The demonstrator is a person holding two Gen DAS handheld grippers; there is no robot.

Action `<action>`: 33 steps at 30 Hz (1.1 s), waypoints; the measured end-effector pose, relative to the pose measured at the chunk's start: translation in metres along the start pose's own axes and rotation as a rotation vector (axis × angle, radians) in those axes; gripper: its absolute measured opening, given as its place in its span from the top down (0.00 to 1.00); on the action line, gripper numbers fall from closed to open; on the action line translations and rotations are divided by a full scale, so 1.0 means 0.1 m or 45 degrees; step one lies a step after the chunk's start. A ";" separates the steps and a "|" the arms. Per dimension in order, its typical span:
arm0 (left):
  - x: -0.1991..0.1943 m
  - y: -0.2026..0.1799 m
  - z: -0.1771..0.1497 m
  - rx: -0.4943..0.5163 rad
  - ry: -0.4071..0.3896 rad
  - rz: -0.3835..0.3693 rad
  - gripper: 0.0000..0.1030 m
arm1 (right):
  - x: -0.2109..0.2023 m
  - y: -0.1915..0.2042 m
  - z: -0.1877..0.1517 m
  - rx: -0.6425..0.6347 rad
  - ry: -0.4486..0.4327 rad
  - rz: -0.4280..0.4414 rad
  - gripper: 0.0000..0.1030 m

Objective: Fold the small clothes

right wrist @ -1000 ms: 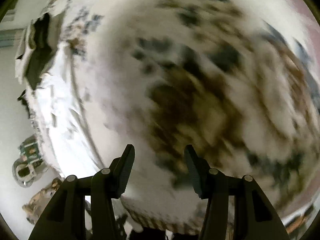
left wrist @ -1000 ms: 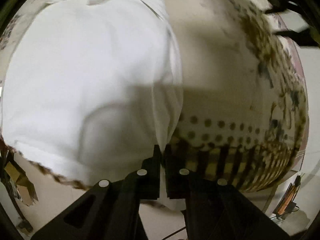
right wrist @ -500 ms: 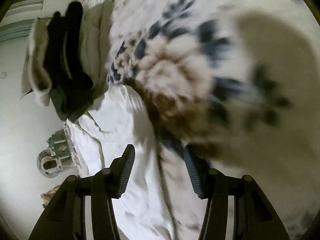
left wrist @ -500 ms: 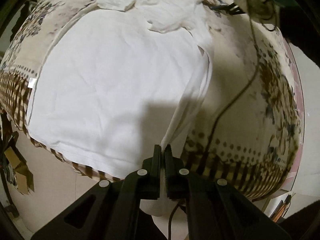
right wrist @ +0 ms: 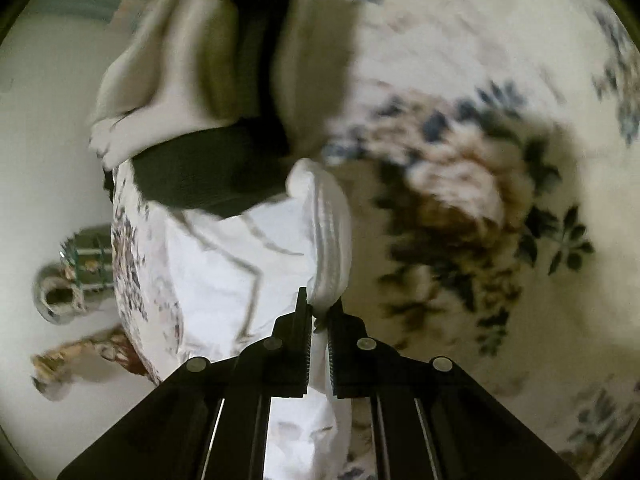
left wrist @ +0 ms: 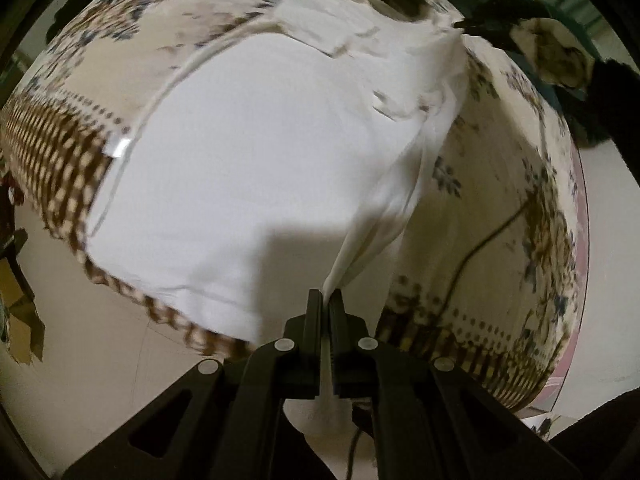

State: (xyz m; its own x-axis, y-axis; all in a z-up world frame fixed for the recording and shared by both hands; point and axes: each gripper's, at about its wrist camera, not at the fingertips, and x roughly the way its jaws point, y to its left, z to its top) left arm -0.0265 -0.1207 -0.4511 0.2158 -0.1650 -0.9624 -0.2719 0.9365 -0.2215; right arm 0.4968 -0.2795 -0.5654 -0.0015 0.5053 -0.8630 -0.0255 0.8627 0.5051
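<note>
A white garment point(left wrist: 248, 152) lies spread on a floral bedspread point(left wrist: 516, 184). My left gripper point(left wrist: 329, 300) is shut on its right edge, which rises in a taut ridge from the fabric toward the fingers. In the right wrist view the same white garment point(right wrist: 240, 272) shows with a thick rolled edge point(right wrist: 330, 240). My right gripper point(right wrist: 319, 308) is shut on the lower end of that rolled edge, with cloth pinched between its pads. The other gripper point(left wrist: 492, 12) appears dark and blurred at the far top right of the left wrist view.
A pile of dark and cream clothes point(right wrist: 224, 120) lies beyond the white garment near the bed's edge. A thin cable point(left wrist: 480, 248) runs across the bedspread on the right. The floor point(left wrist: 100, 360) lies below the checked border. A cup-like object point(right wrist: 60, 292) sits on the floor.
The right gripper swept across the bedspread to the white garment and closed on its rolled edge. The left gripper kept its grip and lifted away, so more of the garment shows.
</note>
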 end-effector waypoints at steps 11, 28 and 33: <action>-0.34 1.37 0.33 -0.175 -0.131 0.031 0.99 | 0.54 2.11 0.14 -0.233 0.021 -0.346 0.93; 0.41 2.97 0.49 -0.485 0.000 -0.198 0.92 | 2.00 2.59 0.02 -0.114 0.169 -0.416 0.54; 0.45 3.25 0.53 -0.520 0.025 -0.366 0.83 | 1.56 2.10 -1.12 -0.099 0.233 -0.268 0.37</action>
State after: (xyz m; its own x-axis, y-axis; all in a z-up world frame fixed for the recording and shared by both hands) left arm -0.0551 0.1928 -0.5577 0.3192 -0.4080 -0.8553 -0.5500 0.6553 -0.5178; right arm 0.3797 -0.0223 -0.5951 -0.1683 0.2966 -0.9400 -0.1207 0.9403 0.3183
